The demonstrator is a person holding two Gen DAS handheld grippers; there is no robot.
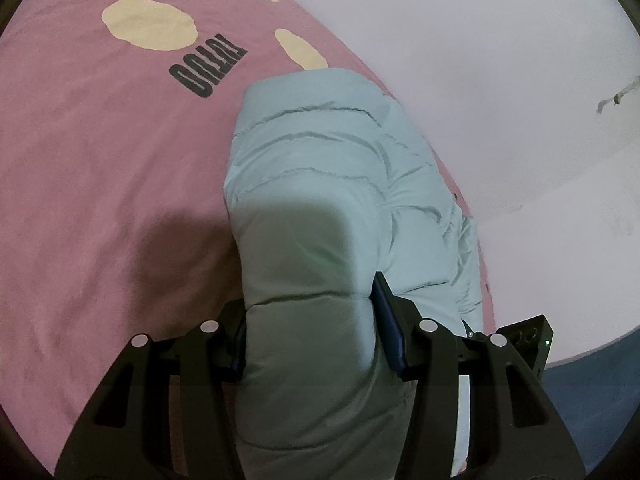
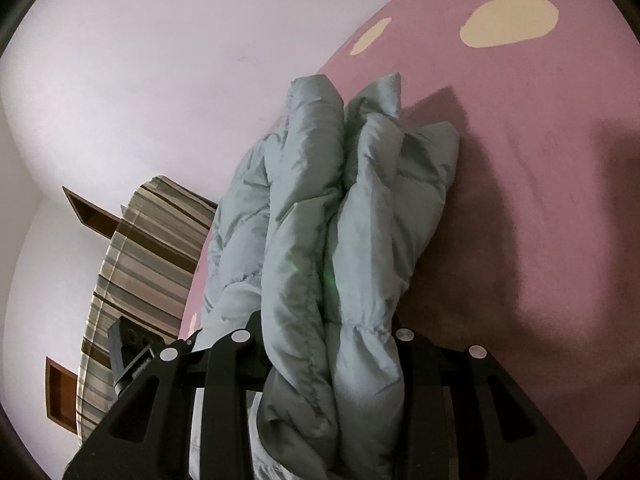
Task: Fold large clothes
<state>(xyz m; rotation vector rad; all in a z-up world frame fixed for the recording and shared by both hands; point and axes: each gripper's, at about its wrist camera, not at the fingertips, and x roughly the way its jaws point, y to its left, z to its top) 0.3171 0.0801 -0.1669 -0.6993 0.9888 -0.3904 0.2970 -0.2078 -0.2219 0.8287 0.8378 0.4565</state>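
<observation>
On the pink bedsheet (image 1: 100, 184), the padded jacket (image 1: 312, 184) lies bunched toward twelve o'clock. Left gripper (image 1: 308, 332) and right gripper (image 2: 324, 340) each pinch thick folds. Advise lifting evenly, keeping layers aligned.

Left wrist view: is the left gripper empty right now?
No, the left gripper has a thick fold of the pale green puffer jacket pinched between its two fingers above the pink bedsheet.

A bedroom in a home; a bed with a pink sheet (image 1: 100, 180) fills the view; a striped pillow (image 2: 140, 264) lies at 9 o'clock; white walls (image 1: 500, 80) behind.
</observation>
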